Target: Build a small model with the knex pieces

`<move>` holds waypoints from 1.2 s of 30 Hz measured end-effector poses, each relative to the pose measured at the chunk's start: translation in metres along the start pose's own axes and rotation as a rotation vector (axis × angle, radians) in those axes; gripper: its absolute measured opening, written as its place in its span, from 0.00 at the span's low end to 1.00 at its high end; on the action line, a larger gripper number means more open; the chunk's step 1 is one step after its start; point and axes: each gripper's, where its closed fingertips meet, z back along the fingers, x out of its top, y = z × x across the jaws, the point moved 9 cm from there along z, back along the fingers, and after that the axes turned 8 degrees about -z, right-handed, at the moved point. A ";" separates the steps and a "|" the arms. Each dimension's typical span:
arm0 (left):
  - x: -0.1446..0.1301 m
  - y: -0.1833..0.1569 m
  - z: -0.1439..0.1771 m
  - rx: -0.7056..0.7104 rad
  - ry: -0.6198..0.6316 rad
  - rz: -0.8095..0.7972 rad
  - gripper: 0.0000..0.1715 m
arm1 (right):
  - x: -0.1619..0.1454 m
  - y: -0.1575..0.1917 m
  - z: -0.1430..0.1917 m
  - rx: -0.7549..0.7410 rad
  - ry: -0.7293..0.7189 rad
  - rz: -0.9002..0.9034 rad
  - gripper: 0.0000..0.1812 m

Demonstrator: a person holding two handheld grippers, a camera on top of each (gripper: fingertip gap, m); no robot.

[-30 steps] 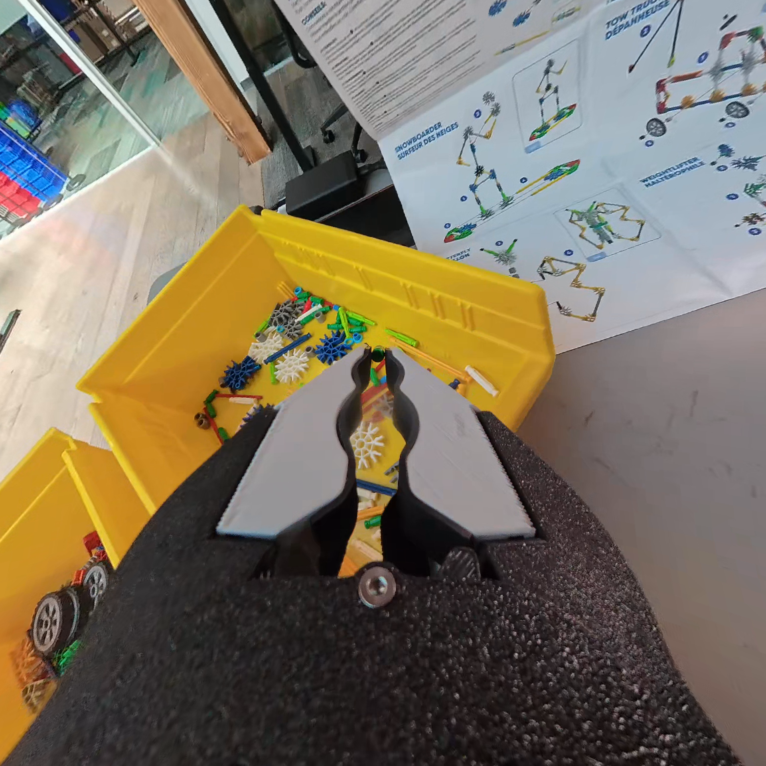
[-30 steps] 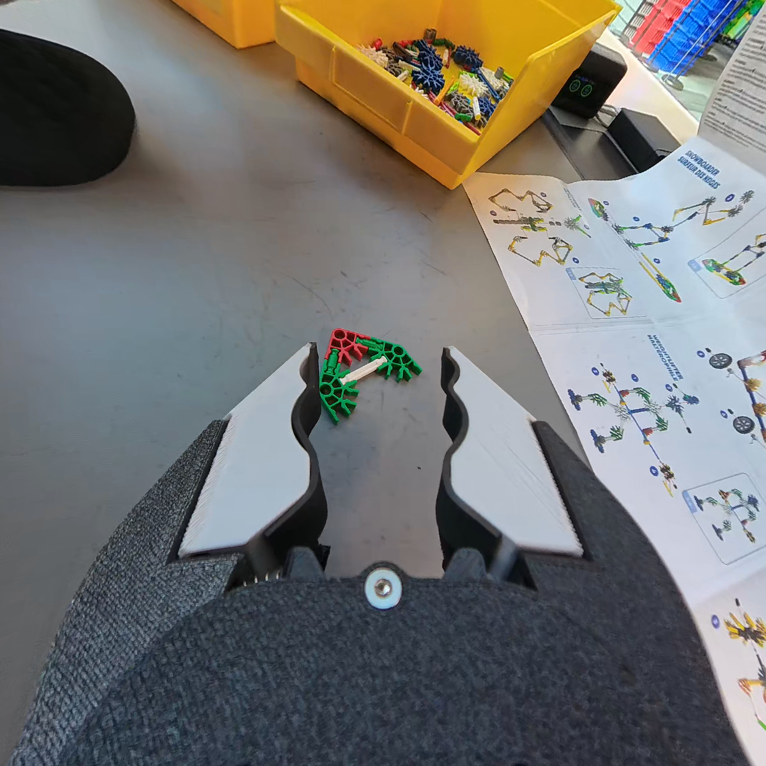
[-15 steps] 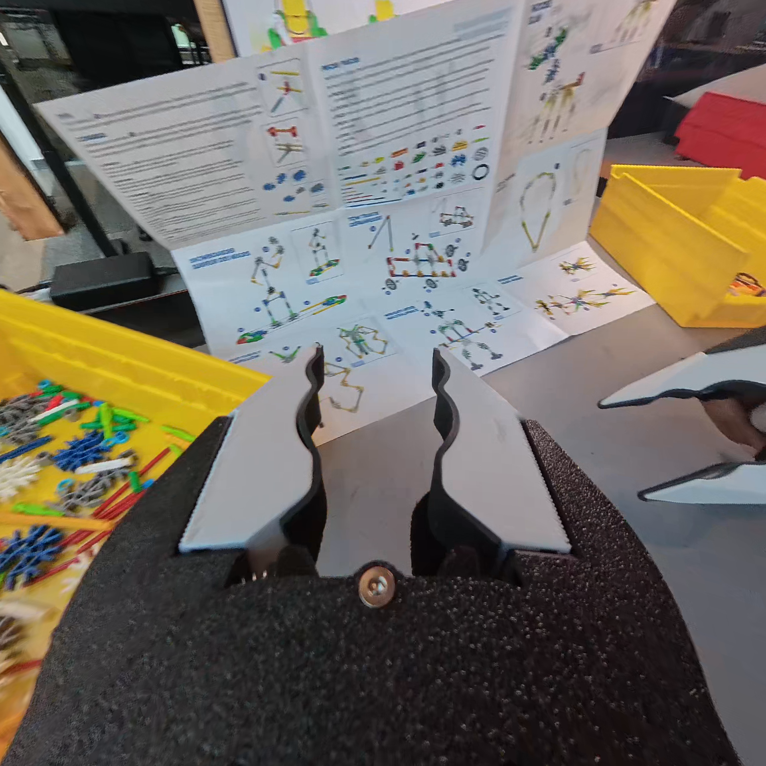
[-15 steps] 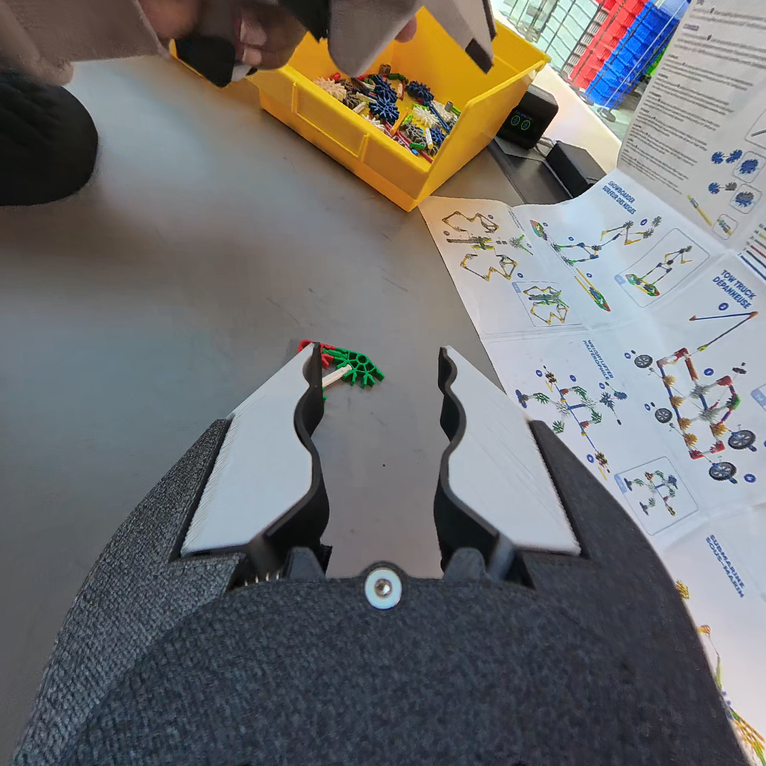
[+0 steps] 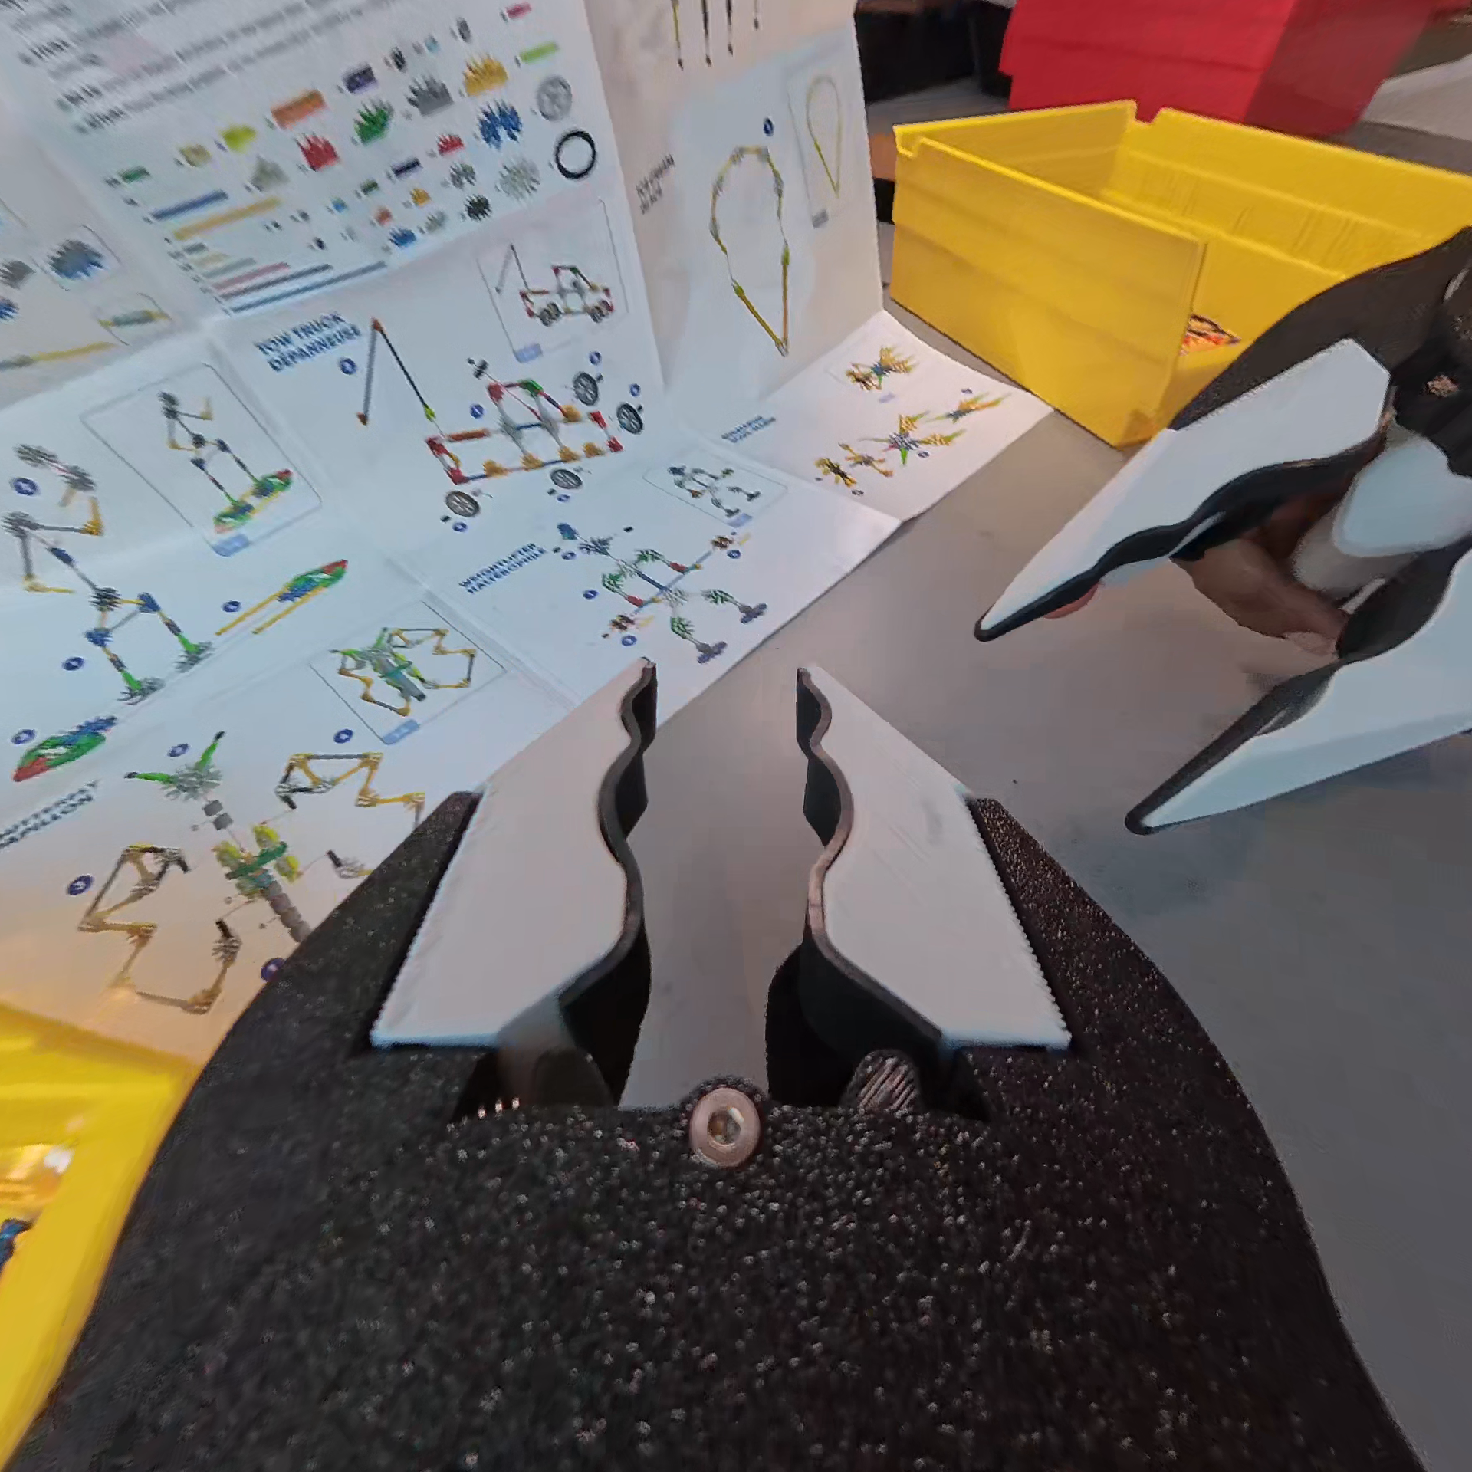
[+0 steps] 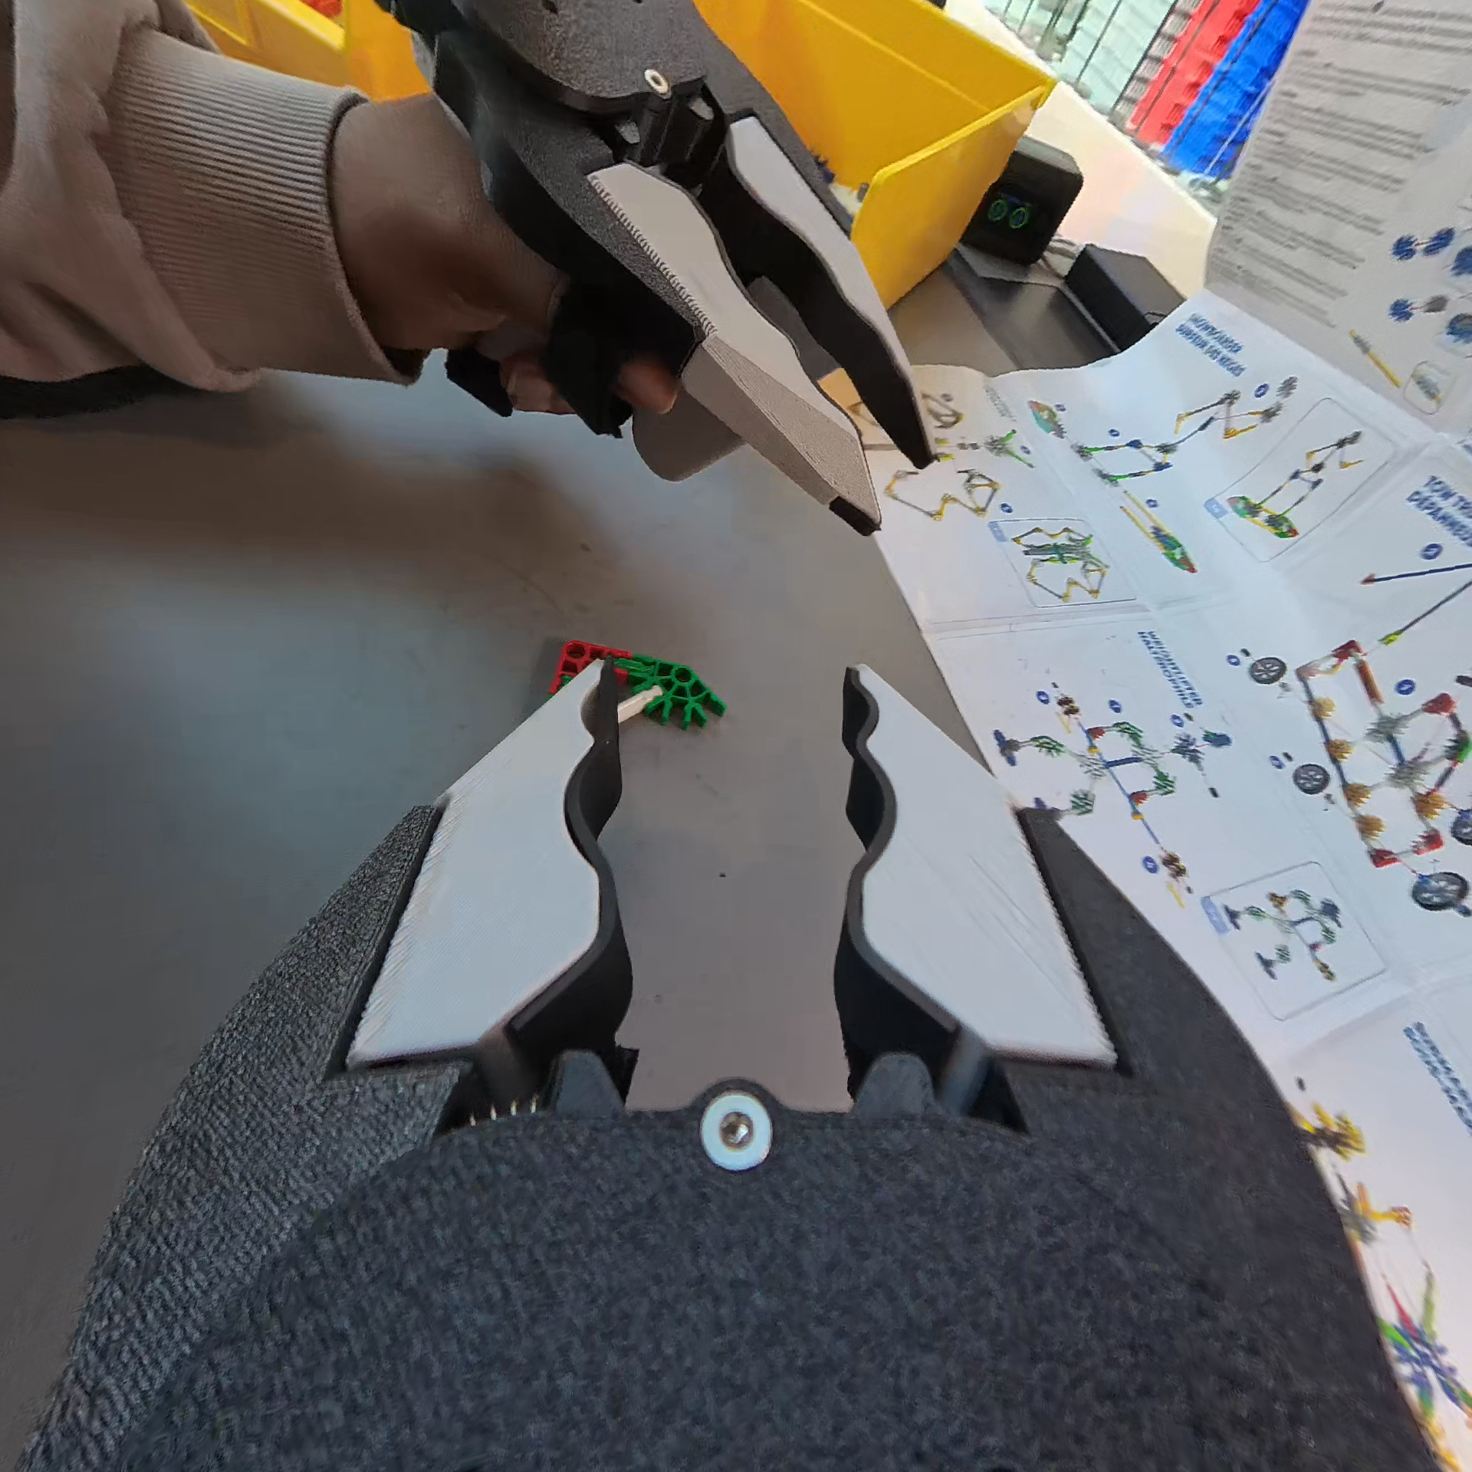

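Note:
A small assembly of a red connector, green connectors (image 6: 673, 693) and a white rod lies on the grey table (image 6: 279, 677). My right gripper (image 6: 730, 673) is open and empty just above the table; its left finger (image 6: 518, 836) partly covers the assembly. It also shows in the left wrist view (image 5: 1059, 726), open. My left gripper (image 5: 726, 681) is open and empty, over the table at the edge of the instruction sheet (image 5: 478, 478). In the right wrist view it (image 6: 888, 490) hangs above and beyond the assembly, held by a hand in a beige sleeve (image 6: 159, 239).
The printed sheet (image 6: 1195, 717) covers the table's right side and stands up at the back. Yellow bins stand at the back (image 6: 916, 143), at the right (image 5: 1035, 263) and at the lower left (image 5: 64, 1115). A black adapter (image 6: 1019, 207) lies behind the bin.
My left gripper was shut above the yellow parts bin, then opened and swung right to the table by the sheet, jaws now somewhat narrower. My right gripper stayed open and shifted slightly right of the assembly.

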 end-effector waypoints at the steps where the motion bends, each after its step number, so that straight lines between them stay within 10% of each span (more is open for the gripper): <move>1: -0.002 -0.002 0.000 -0.040 0.016 0.004 0.20 | -0.001 0.003 -0.001 0.039 0.020 -0.019 0.31; 18: -0.019 -0.011 0.016 -0.310 0.152 0.008 0.28 | -0.019 0.032 -0.032 0.220 0.417 -0.146 0.43; 26: -0.028 -0.014 0.012 -0.347 0.146 0.075 0.27 | -0.012 0.025 -0.048 0.176 0.392 -0.103 0.11; 36: -0.032 -0.025 0.012 -0.515 0.181 0.149 0.31 | -0.005 0.028 -0.040 0.168 0.243 -0.008 0.11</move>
